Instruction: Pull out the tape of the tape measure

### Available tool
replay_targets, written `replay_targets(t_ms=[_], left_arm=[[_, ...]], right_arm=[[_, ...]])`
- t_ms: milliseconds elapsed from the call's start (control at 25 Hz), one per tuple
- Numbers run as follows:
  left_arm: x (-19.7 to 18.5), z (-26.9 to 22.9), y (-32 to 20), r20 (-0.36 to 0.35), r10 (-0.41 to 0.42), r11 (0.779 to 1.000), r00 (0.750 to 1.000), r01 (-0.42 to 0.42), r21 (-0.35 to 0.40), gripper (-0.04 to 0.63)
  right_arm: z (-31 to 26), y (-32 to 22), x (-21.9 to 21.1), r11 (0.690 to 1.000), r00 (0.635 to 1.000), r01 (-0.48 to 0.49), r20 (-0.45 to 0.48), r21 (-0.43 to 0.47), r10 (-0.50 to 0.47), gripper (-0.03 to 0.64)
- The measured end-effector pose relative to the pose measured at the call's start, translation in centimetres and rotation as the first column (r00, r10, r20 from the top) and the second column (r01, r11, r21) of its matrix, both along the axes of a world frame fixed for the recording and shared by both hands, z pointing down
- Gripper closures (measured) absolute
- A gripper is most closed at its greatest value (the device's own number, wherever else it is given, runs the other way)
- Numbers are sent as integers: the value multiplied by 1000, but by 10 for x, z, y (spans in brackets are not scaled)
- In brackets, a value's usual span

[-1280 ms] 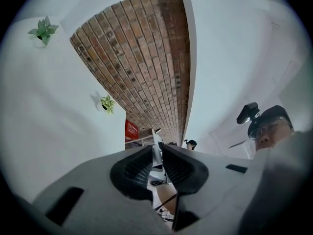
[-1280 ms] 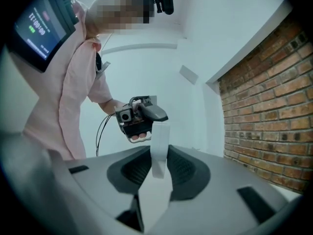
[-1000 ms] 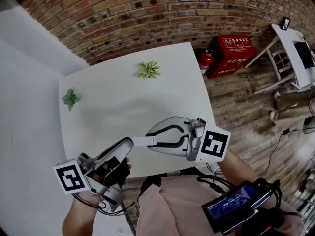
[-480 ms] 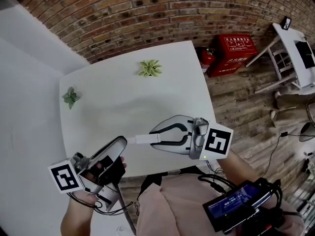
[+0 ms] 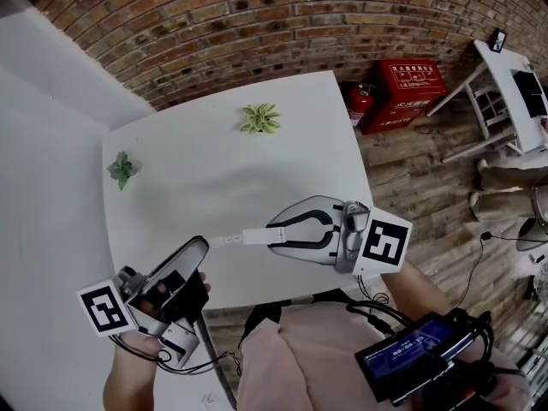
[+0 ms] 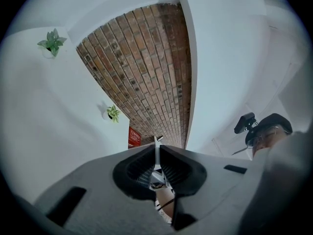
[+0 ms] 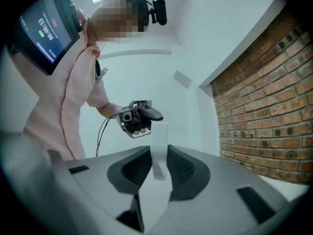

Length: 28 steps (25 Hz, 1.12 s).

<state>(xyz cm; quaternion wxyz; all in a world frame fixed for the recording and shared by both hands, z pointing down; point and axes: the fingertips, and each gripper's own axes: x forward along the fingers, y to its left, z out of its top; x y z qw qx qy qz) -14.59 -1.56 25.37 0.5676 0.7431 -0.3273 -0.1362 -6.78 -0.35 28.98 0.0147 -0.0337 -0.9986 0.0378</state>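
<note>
Two grips, both loaded: R gripper [image 5: 274, 234] clamped on white tape-measure case [image 5: 257, 235], L gripper [image 5: 197, 248] pinched near-closed on the thin tape [image 5: 227, 241] end. Short run of tape spans betw. them, above table [image 5: 214, 174] front edge. To pull well: draw L straight along tape line, no twist, R braced. L sits off front-left corner; nothing seen in its path. Plants [image 5: 259, 120] well apart.

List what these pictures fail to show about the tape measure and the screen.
- Markings on the tape: too small in the head view, edge-on between the left tongs in the left gripper view.
- Most of the tape measure: covered by the right tongs in both views.
- Text on the screen: too small and blurred.
</note>
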Motion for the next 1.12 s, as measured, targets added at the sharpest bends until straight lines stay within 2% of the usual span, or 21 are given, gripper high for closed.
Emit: replay_targets(t_ms=[400,800,1120], left_arm=[[-7,2,2,28,-2,1000,1000,2,2,558],[-28,-1,4,61,-43,999,997,42,13,558],[-33,-1,4,99,-37,999,994,35,27,558]], right_arm=[[4,2,1,1000,1000,10,-16,13,-10,518],[5,0,3,1000,1000,3,-19,-9,-4,518],[7,-1,5,1000,1000,2,-26,-21,-2,518]])
